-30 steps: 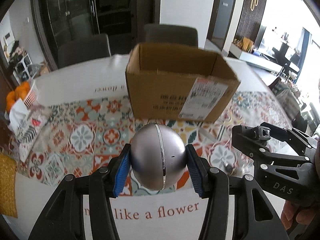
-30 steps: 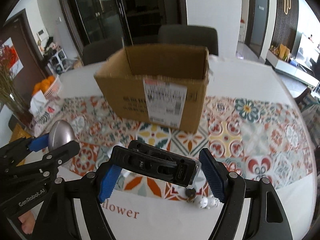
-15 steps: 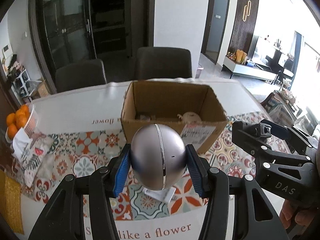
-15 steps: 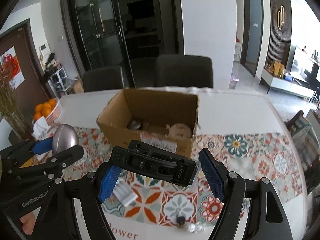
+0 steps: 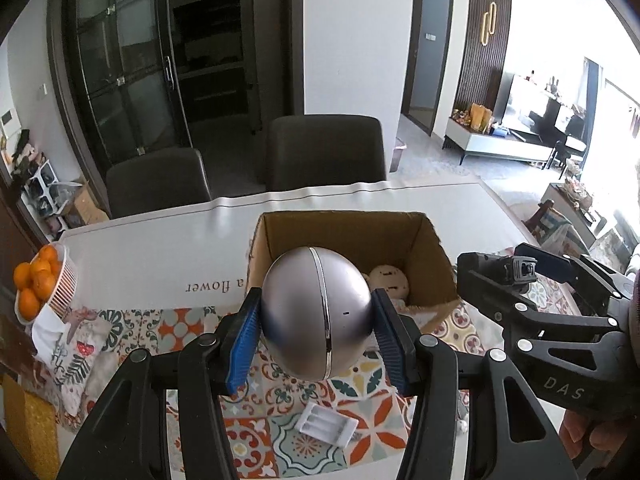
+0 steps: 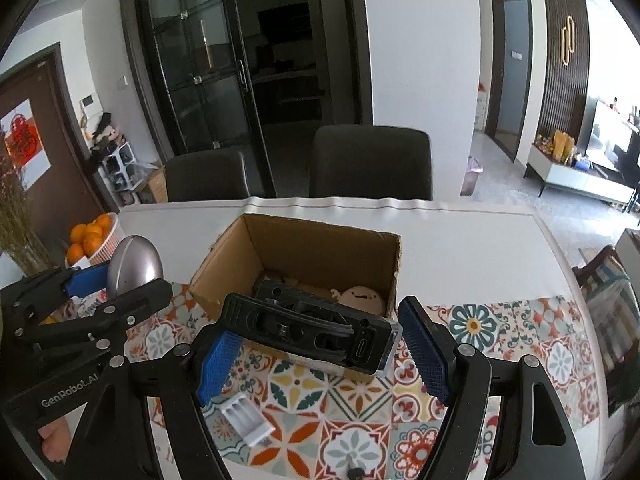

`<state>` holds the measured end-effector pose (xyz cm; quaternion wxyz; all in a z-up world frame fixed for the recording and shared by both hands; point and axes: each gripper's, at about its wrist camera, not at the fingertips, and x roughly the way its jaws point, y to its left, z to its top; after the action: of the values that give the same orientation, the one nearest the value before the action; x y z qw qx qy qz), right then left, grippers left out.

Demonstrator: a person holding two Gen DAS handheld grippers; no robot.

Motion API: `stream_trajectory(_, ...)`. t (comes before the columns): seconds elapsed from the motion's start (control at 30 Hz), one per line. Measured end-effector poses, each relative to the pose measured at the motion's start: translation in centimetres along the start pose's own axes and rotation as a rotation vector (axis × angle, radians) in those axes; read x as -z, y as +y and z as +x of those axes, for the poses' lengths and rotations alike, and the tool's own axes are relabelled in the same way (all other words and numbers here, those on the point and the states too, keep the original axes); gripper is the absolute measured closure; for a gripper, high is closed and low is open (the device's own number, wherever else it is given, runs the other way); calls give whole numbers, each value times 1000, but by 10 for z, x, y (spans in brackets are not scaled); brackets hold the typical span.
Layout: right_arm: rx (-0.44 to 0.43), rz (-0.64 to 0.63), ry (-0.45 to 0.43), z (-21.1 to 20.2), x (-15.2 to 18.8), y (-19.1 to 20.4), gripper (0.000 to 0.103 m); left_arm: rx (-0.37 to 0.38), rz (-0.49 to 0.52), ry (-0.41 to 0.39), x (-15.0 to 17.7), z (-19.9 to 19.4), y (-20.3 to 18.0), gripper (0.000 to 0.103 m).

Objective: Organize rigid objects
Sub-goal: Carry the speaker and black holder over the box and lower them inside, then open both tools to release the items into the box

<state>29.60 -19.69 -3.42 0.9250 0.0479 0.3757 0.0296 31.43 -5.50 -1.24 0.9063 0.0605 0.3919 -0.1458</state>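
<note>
Above the near side of the cardboard box (image 5: 352,256), the left gripper (image 5: 316,334) holds a silver egg-shaped object (image 5: 316,314) off the table (image 5: 160,248). Its blue ribbed fingers (image 5: 242,344) press the object's two flanks, closed only to the object's width. Surface is smooth, matte metallic, with a thin bright seam running top to bottom and a tiny dark dot right of the seam.

Right of that, also on the near side of the box, the right gripper (image 6: 320,354) carries a black rectangular device (image 6: 308,330): hard plastic, ribbed and slotted, with an oval port on its clear-edged end. It lies skewed between the blue textured fingers (image 6: 420,354); its left end meets the left finger, while a gap shows at the right finger. Whether it is truly clamped, I cannot tell.

The box is open-topped, corrugated brown, and stands on a patterned tile-print runner (image 6: 500,340). Inside it: a round beige plush face (image 6: 362,296) near the right wall, and other dark items, unclear.

On the runner, nearer than the box: a white ribbed plastic tray (image 5: 328,424), flat and slotted. Left of the box: a white basket of oranges (image 5: 38,284).
</note>
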Motion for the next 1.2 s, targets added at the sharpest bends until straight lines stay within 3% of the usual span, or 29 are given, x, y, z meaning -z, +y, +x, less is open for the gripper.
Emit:
stream_trajectory(0.17,1,10,27,19,-14,-4,27,16,-1,29,-14,19,4,50)
stream_trajectory(0.73,34,27,182,84,-40,-21,27,-39,-17,174,-48,91,9,50)
stream_trajectory(0.93,34,19,187,91,-42,-26,27,-31,-23,217,-49,110,6,50)
stream_trajectory(1.07,47,15,190,92,-40,-22,27,-43,-31,211,-47,112,8,38)
stream_trajectory(1.2,37,19,196,94,-40,-20,27,-80,-29,195,-47,107,11,34)
